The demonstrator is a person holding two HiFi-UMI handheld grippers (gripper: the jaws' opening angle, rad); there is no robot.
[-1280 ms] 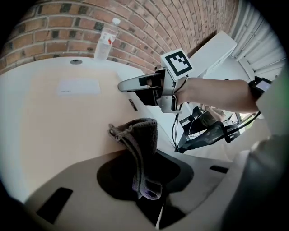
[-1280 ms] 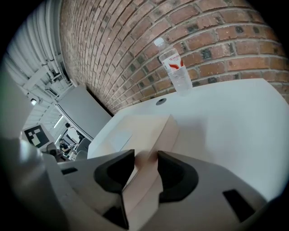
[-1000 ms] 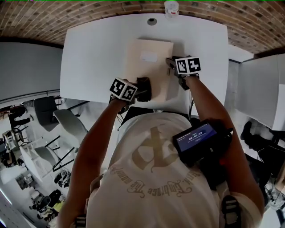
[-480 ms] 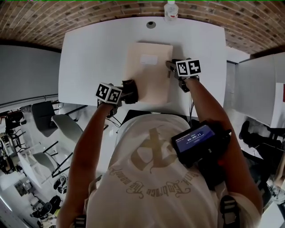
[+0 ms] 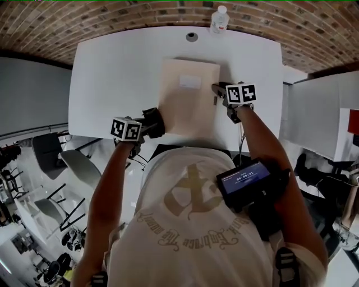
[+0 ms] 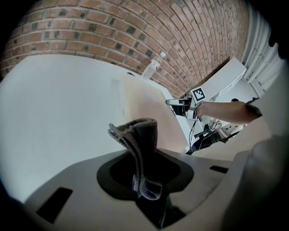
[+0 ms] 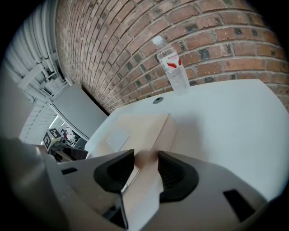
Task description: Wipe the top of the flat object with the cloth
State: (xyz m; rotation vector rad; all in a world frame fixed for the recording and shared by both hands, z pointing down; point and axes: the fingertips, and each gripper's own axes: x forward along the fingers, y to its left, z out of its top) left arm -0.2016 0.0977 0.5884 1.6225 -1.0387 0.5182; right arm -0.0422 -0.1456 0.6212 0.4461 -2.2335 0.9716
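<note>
Head view showed the flat beige cardboard box (image 5: 188,95) on the white desk (image 5: 112,73), long axis pointing away. Right tongs (image 7: 145,164) gripped its right edge; left tongs (image 5: 151,123) pinched a dark knitted cloth (image 6: 139,135).

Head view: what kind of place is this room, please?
Probably an office or lab workroom: a white table against a brick wall, office chairs beside it, a water bottle on the table.
</note>
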